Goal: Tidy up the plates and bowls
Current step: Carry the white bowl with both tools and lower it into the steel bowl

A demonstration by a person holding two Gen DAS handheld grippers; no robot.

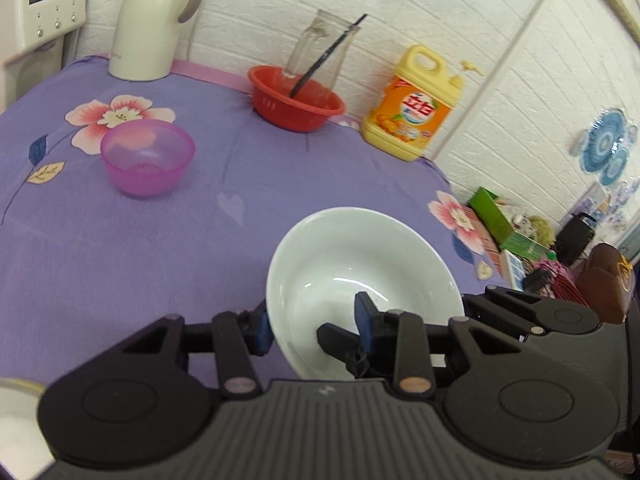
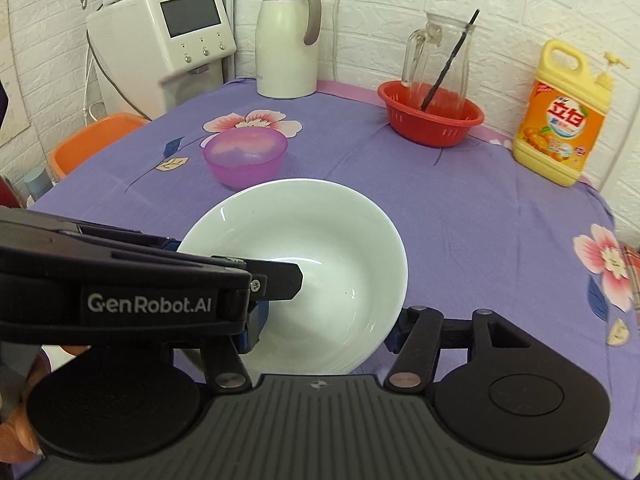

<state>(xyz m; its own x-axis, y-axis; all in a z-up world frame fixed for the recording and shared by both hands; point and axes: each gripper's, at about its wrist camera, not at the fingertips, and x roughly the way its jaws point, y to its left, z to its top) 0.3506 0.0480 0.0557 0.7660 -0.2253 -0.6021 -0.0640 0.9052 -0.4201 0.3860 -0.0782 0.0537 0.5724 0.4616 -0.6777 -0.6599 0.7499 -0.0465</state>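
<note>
A white bowl (image 1: pixel 352 280) sits tilted over the purple tablecloth (image 1: pixel 160 240). My left gripper (image 1: pixel 316 320) is shut on its near rim, one blue pad outside and one inside. In the right wrist view the same white bowl (image 2: pixel 320 256) lies between my right gripper's (image 2: pixel 320 332) fingers, which stand wide apart at its sides. The left gripper (image 2: pixel 276 280) reaches in from the left and clamps the rim. A pink translucent bowl (image 1: pixel 146 156) stands farther back; it also shows in the right wrist view (image 2: pixel 245 156).
A red basket (image 2: pixel 432 118) holding a glass jug (image 2: pixel 440 56) and a black stick stands at the back. A yellow detergent bottle (image 2: pixel 564 120), a white kettle (image 2: pixel 288 40) and a white water dispenser (image 2: pixel 168 40) line the wall. An orange stool (image 2: pixel 88 144) is at left.
</note>
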